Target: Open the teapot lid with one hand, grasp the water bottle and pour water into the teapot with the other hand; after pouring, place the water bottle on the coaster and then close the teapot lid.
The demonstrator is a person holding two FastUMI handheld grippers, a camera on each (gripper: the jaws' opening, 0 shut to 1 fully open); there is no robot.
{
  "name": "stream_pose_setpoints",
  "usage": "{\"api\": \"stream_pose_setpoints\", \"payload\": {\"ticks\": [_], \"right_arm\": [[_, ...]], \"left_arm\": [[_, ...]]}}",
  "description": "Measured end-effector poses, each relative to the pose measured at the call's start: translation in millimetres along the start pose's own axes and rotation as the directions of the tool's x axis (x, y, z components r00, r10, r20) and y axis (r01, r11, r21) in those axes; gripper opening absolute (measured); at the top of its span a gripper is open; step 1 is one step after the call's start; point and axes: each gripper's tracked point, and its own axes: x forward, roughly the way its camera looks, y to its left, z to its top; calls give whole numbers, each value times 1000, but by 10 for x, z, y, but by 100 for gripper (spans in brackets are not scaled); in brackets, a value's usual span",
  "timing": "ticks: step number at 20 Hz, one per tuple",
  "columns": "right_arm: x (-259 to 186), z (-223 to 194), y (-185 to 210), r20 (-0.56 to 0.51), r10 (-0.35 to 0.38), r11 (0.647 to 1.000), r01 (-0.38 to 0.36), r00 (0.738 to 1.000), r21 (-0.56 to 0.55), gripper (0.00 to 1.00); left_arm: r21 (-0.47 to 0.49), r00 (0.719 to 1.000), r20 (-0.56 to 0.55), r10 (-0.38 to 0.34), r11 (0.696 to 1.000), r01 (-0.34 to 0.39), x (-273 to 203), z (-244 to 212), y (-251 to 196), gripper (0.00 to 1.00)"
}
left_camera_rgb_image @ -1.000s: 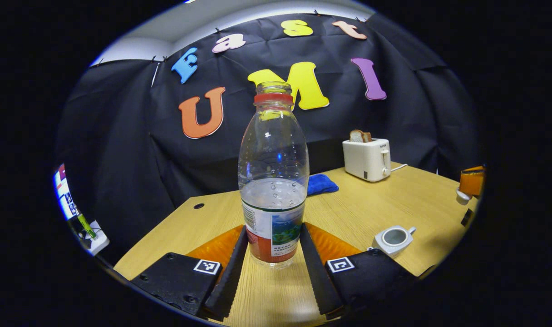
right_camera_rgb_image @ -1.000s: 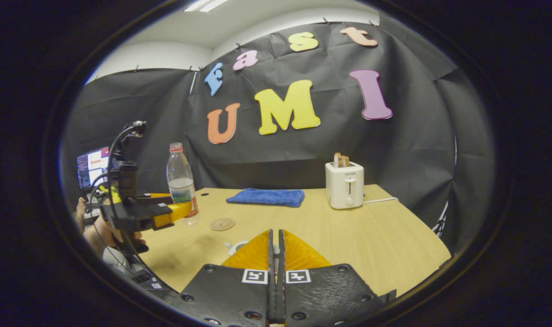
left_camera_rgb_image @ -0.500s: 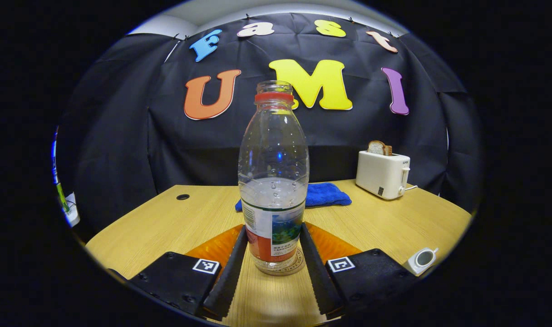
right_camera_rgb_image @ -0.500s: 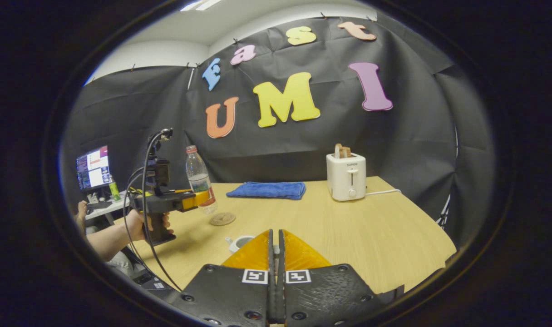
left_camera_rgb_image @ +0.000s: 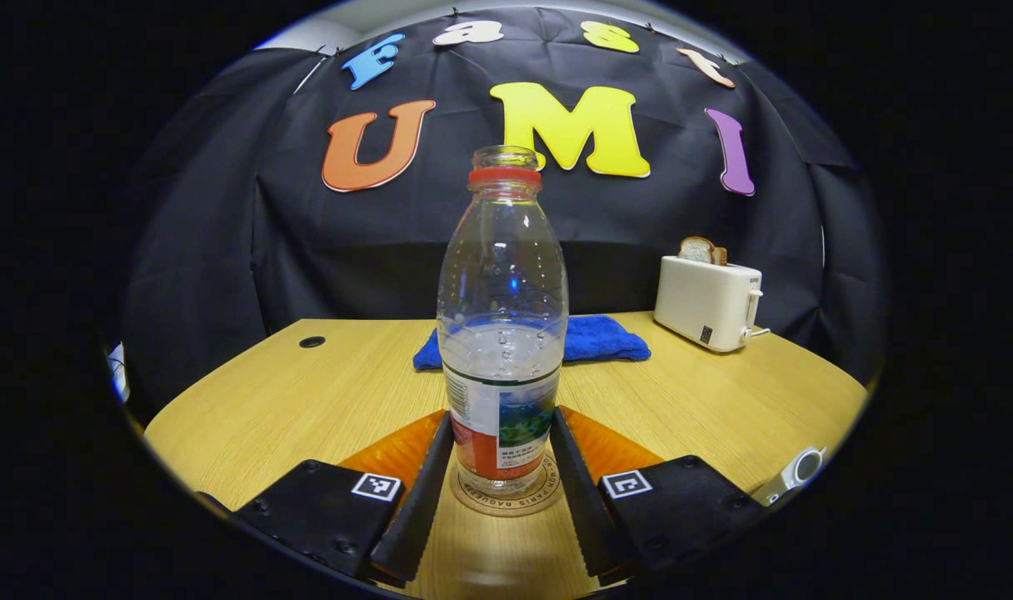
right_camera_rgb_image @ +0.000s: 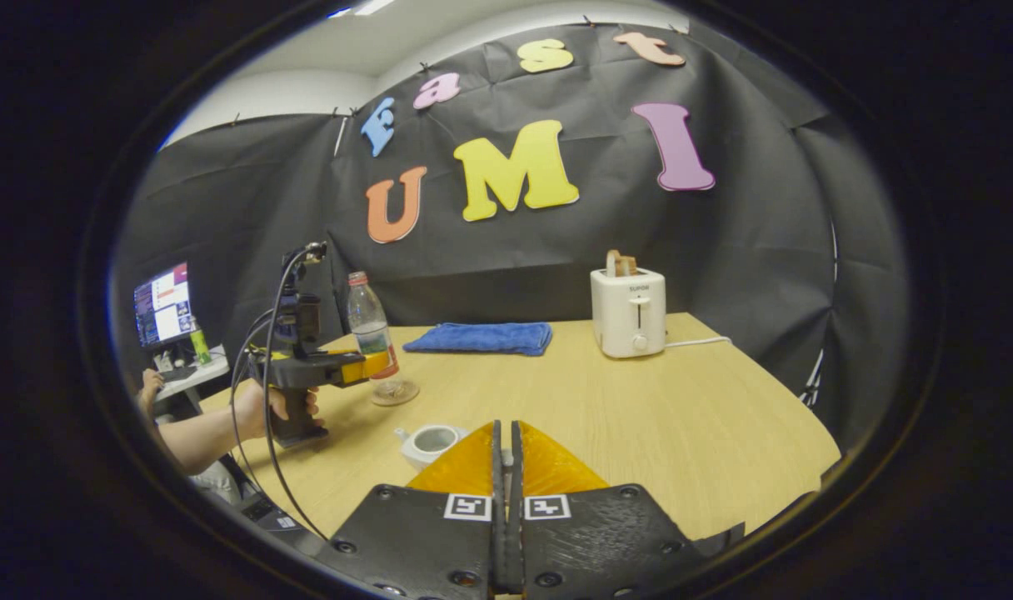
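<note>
In the left gripper view I have the left gripper point(left_camera_rgb_image: 500, 492) clamped on the water bottle point(left_camera_rgb_image: 502, 333), both fingers pressed against its labelled lower part. The bottle stands upright, uncapped and partly full, over the round coaster point(left_camera_rgb_image: 506, 498); I cannot tell whether its base touches it. At the right edge of this view a bit of the white teapot point(left_camera_rgb_image: 794, 473) peeks in.

The right gripper view gives me the side angle: the left gripper point(right_camera_rgb_image: 371, 363) is held by a hand point(right_camera_rgb_image: 265, 408), with the bottle point(right_camera_rgb_image: 371, 333) over the coaster point(right_camera_rgb_image: 395, 393) on the wooden table point(right_camera_rgb_image: 640, 417). Here the teapot point(right_camera_rgb_image: 427, 442) sits open, lid off, just ahead of the right gripper point(right_camera_rgb_image: 505, 467), whose fingers are pressed together; what they may pinch I cannot tell. Behind lie a blue cloth point(right_camera_rgb_image: 481, 337) and a white toaster point(right_camera_rgb_image: 628, 311) with bread in it.
</note>
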Motion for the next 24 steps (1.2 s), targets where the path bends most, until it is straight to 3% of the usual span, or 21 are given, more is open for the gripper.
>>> {"api": "stream_pose_setpoints", "payload": {"ticks": [10,15,24], "right_arm": [[3,-10,4,-4,-1,1000,1,1000,-8,0],[-19,-3,35,-2,2,1000,-2,1000,-14,0],[9,91,166,18,9,999,-8,1000,-53,0]], "left_arm": [[-1,999,-41,-12,1000,12,-5,-85,-43,79],[-12,999,-32,-5,1000,5,-32,-68,-27,98],[-43,998,-57,19,999,-21,-353,-140,66,99]]}}
